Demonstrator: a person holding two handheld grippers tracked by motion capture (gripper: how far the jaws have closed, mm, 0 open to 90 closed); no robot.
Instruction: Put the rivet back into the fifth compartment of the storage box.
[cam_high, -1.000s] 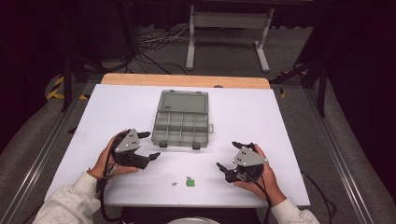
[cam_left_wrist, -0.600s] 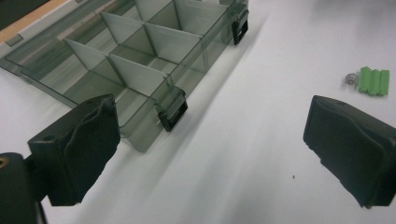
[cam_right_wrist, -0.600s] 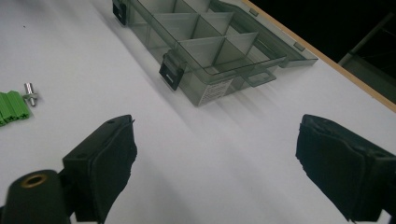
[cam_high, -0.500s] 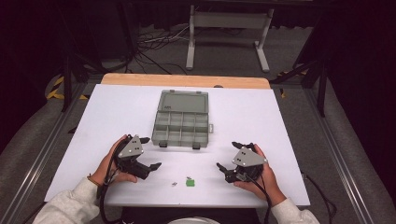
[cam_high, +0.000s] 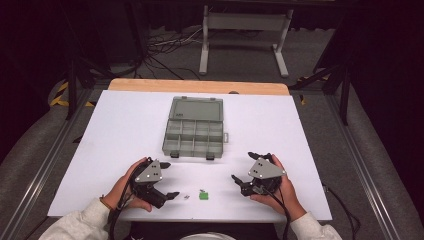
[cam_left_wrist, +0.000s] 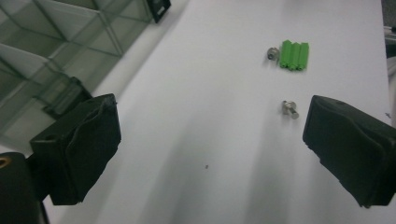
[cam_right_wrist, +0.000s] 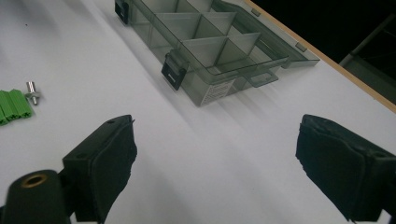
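Left gripper (cam_high: 168, 179) has dropped toward the small silver metal screw (cam_left_wrist: 290, 109), jaws just opened wide, empty.
Screw: light, hard, slippery; pinch across its shank. Right gripper (cam_high: 245, 170) gapes empty.

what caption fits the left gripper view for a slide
Open left gripper above the white table, nearing a small screw and green block.

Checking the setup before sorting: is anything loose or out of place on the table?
Yes: a green part and two small metal screws lie loose on the table, outside the open compartment box.
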